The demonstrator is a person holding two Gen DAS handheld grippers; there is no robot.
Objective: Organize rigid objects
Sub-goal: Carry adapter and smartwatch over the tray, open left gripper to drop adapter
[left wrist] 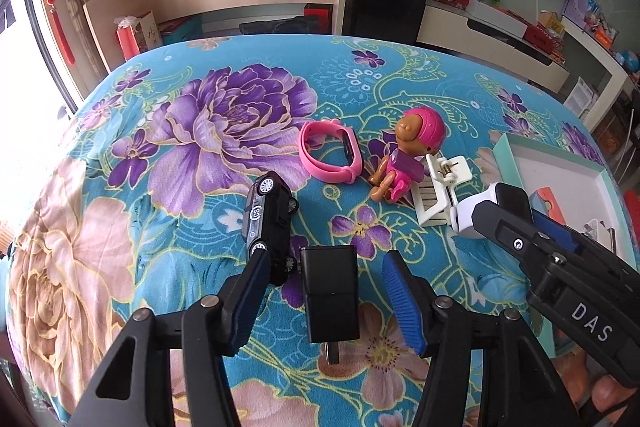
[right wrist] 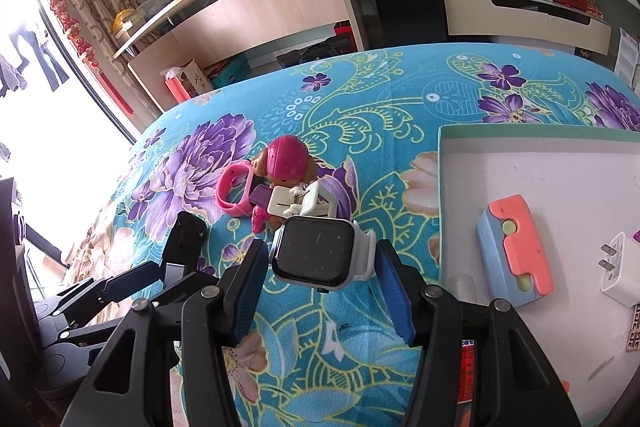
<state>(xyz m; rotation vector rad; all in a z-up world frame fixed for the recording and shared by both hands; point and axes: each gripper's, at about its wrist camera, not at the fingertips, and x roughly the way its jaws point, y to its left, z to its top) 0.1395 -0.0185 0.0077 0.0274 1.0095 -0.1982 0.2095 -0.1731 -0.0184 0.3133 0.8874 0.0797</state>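
On the flowered cloth [left wrist: 224, 131] that covers the table, a black toy car [left wrist: 269, 223] lies on its side toward the left, its rear end just beside the left pad of the left tongs [left wrist: 324, 287]. Those tongs stand partly open, and a black charger [left wrist: 330, 293] lies flat on the cloth between the pads, neither pad pressing on it, its plug end pointing toward the camera. Beyond it, a pink watch band [left wrist: 330, 151] stands on edge, and just to its right sits a toy dog [left wrist: 404, 155] with a pink helmet. A white clip [left wrist: 436, 195] lies against the dog's right side. Further right, the right tongs [right wrist: 320, 281] hold a white watch [right wrist: 316, 255] with a dark screen, gripped across its case between the blue pads and tilted, above the cloth just left of the box. At the far right lies a shallow white box [right wrist: 520, 163] with a pale green rim. Inside it lie a blue and orange case [right wrist: 514, 255] and, to its right, a white plug [right wrist: 620, 269] with two prongs.
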